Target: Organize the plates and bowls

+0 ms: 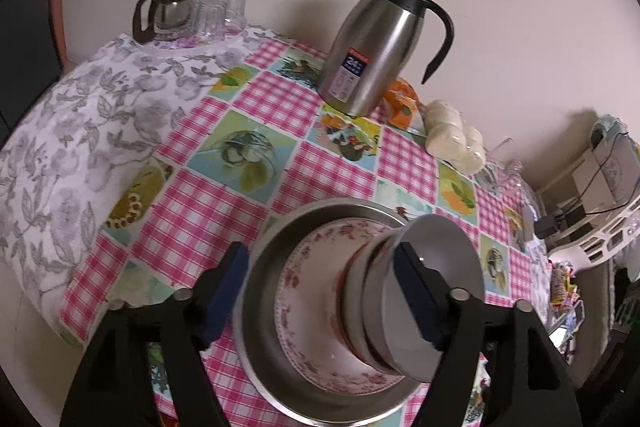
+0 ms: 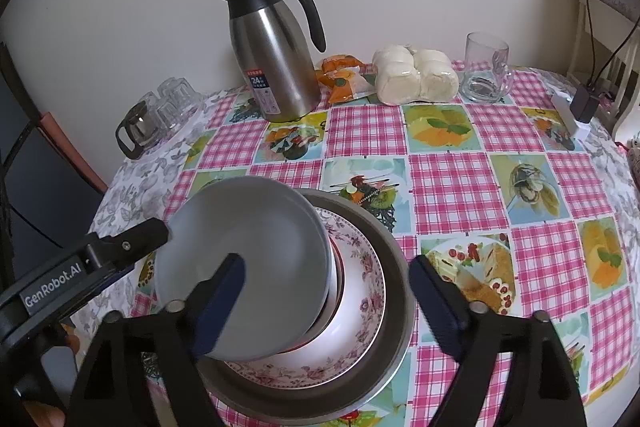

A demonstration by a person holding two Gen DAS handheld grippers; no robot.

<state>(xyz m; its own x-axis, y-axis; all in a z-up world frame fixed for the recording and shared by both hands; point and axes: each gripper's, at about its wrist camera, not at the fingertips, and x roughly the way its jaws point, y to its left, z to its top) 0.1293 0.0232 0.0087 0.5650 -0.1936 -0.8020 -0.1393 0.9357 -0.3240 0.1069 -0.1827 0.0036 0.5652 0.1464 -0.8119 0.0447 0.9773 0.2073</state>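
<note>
both jaws gape empty around nested smooth bowls on a floral plate in a steel basin.

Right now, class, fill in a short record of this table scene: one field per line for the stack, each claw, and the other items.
stack: white bowl on nested bowls, on a floral plate, inside a metal basin
left claw: open, one finger inside the white bowl, the other outside the basin
right claw: open, straddling the stack, one finger over the white bowl
other items: steel thermos, glass mug, bagged buns, glass pot
surface: checked tablecloth
</note>
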